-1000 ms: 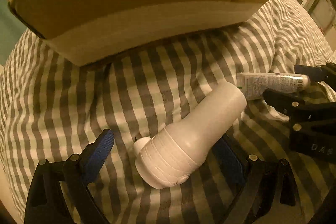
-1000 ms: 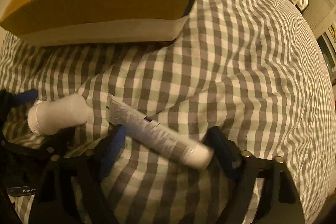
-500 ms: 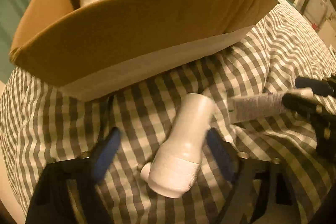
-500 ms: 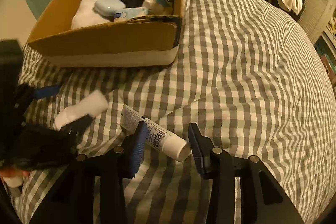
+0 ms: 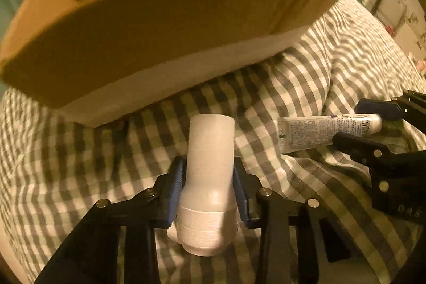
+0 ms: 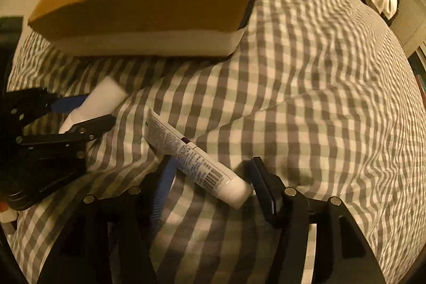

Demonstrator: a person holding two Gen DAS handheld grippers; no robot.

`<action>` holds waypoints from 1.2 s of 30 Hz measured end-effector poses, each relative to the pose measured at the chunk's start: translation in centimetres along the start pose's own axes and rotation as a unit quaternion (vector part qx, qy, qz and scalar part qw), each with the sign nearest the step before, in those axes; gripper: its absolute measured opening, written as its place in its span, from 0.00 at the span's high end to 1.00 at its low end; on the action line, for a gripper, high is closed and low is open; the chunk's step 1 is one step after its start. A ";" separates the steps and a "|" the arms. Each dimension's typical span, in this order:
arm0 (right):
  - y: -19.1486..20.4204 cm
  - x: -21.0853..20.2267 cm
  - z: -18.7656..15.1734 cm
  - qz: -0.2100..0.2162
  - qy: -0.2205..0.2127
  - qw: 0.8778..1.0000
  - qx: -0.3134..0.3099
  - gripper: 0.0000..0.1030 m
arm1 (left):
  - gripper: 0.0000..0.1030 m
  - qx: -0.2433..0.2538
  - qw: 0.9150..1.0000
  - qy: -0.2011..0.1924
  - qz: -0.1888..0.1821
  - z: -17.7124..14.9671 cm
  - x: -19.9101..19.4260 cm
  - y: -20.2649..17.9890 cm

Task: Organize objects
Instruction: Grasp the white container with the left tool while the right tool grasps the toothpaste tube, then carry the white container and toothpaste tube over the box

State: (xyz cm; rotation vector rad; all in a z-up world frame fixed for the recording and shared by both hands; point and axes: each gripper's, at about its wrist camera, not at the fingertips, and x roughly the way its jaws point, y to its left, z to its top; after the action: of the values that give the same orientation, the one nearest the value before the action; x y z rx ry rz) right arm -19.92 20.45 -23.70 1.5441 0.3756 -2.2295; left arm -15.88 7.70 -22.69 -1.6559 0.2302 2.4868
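On the checked bedspread [image 6: 306,87] just near of the cardboard box [image 5: 165,39], the left gripper [image 5: 209,188] pinches the white bottle [image 5: 210,172] by its waist, ready for boxing, while the right gripper [image 6: 213,188], spread, straddles the printed tube [image 6: 197,161] lying beside it.

The light was dim, warm and yellowish in both views. Motion blur smeared the cardboard box [image 5: 149,39] and the checked bedcover [image 6: 319,97]. Fisheye curvature bent the pattern near the dark, vignetted corners. Soft shadows lay beneath the box, and a faint sheen showed on the white bottle [image 5: 210,151].
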 end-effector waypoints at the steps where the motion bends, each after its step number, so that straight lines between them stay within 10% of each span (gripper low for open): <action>1: 0.0 -0.2 0.0 -0.008 -0.004 1.000 -0.002 0.42 | 0.67 -0.007 1.000 -0.004 -0.002 -0.2 -0.4 0.2; 14: 3.6 -1.5 1.1 -0.081 -0.046 0.986 -0.137 0.32 | 0.68 -0.034 0.999 -0.014 -0.015 -1.0 -1.7 -0.4; 20: 5.9 2.8 1.7 -0.041 0.028 0.978 -0.201 0.34 | 0.68 -0.041 0.999 -0.013 -0.014 -1.4 -1.7 -0.9; 27: 5.6 1.7 2.0 -0.059 0.018 0.986 -0.157 0.75 | 0.68 -0.037 0.999 -0.015 0.001 -1.7 -2.6 -1.9; 36: 6.7 -5.0 1.9 -0.048 -0.046 0.990 -0.127 0.83 | 0.68 -0.040 0.998 -0.055 0.012 -2.6 -7.3 -3.1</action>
State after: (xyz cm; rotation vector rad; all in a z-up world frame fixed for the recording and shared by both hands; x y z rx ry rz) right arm -16.84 14.59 -18.27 1.3117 0.6909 -2.2131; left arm -10.10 9.94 -17.08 -1.5462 0.1423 2.6282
